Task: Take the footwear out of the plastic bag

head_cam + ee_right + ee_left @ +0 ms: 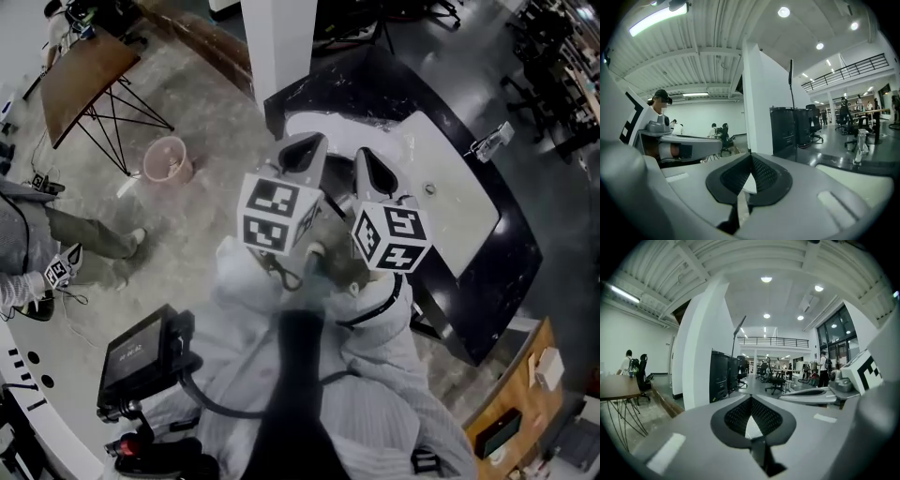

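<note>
No plastic bag or footwear can be made out in any view. In the head view both grippers are held up side by side close to my chest, pointing away from me over the floor. My left gripper [305, 150] has its jaws pressed together with nothing between them; its own view shows the closed tips [751, 401]. My right gripper [372, 167] is shut and empty too, as its own view confirms [750, 159]. Each gripper appears in the other's view: the right gripper [820, 394] and the left gripper [679, 145].
A black table with a white top [459, 202] lies ahead to the right, with a small bottle [492, 141] on it. A white pillar [278, 37] stands ahead. To the left are a brown table [89, 70], a pink bucket [167, 159] and a person [84, 234].
</note>
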### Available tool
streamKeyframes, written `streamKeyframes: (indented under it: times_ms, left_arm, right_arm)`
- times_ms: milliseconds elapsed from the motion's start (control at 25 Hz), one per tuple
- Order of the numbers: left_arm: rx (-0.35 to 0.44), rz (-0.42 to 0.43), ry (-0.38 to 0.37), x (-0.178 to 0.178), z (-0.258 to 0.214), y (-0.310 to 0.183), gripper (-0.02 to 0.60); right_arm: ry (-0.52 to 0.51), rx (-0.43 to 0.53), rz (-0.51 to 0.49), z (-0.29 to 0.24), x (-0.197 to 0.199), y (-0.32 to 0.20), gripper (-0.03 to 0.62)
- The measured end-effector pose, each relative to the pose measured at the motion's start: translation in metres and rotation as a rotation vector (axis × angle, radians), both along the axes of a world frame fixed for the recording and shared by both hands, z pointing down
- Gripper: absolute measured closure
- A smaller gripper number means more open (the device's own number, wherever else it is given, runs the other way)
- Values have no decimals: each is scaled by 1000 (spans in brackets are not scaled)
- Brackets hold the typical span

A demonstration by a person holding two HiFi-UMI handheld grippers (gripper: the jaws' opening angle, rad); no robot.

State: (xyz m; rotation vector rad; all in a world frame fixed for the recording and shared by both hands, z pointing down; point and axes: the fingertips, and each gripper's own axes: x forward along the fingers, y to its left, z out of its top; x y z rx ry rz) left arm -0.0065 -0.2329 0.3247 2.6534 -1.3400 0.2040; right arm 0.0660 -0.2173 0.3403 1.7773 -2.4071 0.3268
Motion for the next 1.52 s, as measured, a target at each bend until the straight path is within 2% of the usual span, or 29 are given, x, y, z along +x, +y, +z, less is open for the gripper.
streamKeyframes:
  times_ms: [200,360,560,680,760,880,960,1040,1120,1240,1360,1520]
  left_arm:
    - [-3,-37,8,27,-7,-84,580]
    - [-39,-64,-3,37,2,-129,581]
    - [-120,-34,-16,52,32,-171,580]
    - [-184,20,6,62,43,-178,580]
    - [-251,106,79,65,50,-174,580]
    - [-360,227,268,52,56,-171,578]
    - [-417,238,331,27,65,-173,536]
    - [-452,220,361,-4,75,-177,501]
    - [-504,199,381,-33,90,-182,476]
    - [-578,215,377,-60,121,-184,397]
    - [-650,291,308,-65,151,-172,396]
    - [-745,401,229,-53,182,-146,390]
  right_arm:
    - [8,-17,-58,-9,29,-79,580]
    - [3,-31,-58,-6,50,-127,580]
    - [-19,-124,-74,25,57,-164,580]
    - [-35,-171,-84,34,68,-170,580]
    - [-80,-227,-105,41,84,-165,580]
    - [-180,-362,-157,66,121,-151,580]
    - [-241,-464,-182,90,150,-136,576]
    - [-311,-567,-208,116,171,-120,507]
    - [-395,-644,-231,135,185,-110,505]
    - [-514,-700,-351,149,190,-105,475]
    - [-616,-736,-435,160,191,-103,462]
    - [-655,-761,-479,172,185,-110,453]
